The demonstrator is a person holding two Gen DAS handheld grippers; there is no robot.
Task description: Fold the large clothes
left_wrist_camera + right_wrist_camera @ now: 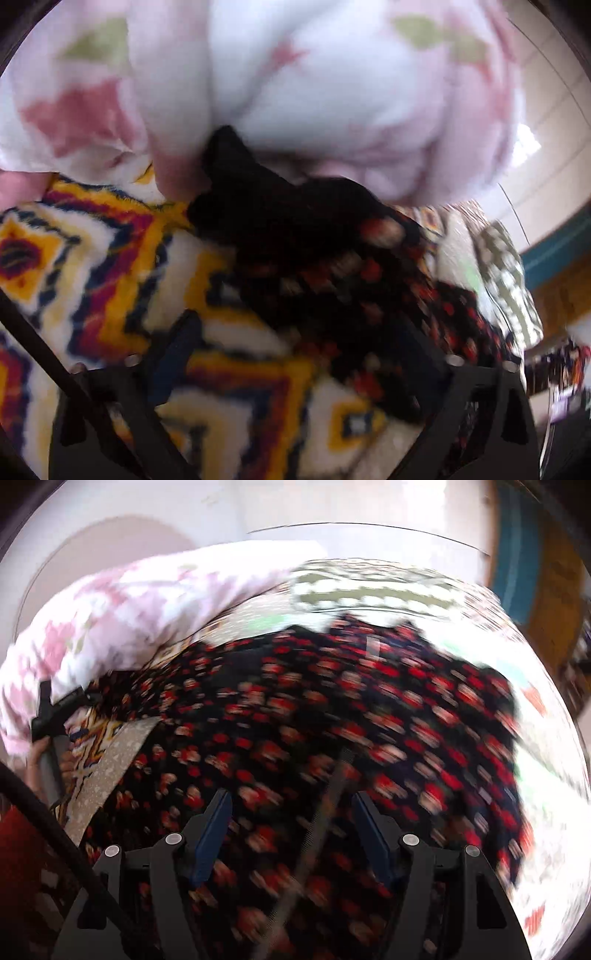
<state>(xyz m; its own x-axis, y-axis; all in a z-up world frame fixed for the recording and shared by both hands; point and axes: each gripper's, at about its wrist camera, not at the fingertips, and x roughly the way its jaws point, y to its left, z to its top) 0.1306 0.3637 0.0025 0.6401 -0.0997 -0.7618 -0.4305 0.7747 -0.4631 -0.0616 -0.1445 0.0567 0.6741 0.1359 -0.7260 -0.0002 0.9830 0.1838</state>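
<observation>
We held the right gripper (pixel 291 834) open and empty above the black floral garment (pixel 332 720); our left gripper (pixel 303 362), blurred, gaped over the patterned blanket (pixel 92 258)

Black floral garment (pixel 314 720), spread out, both views blurred.

Dark cloth with a small red and pale flower print, lying loosely spread and rumpled rather than folded, over a fuzzy blanket patterned in yellow, red, navy and white. In the right wrist view it fills most of the middle, its far edge uneven. In the left wrist view the same cloth (pixel 332 266) runs in a bunched, creased ridge, one plain black end tucked up against a pink-and-white flowered quilt.
</observation>
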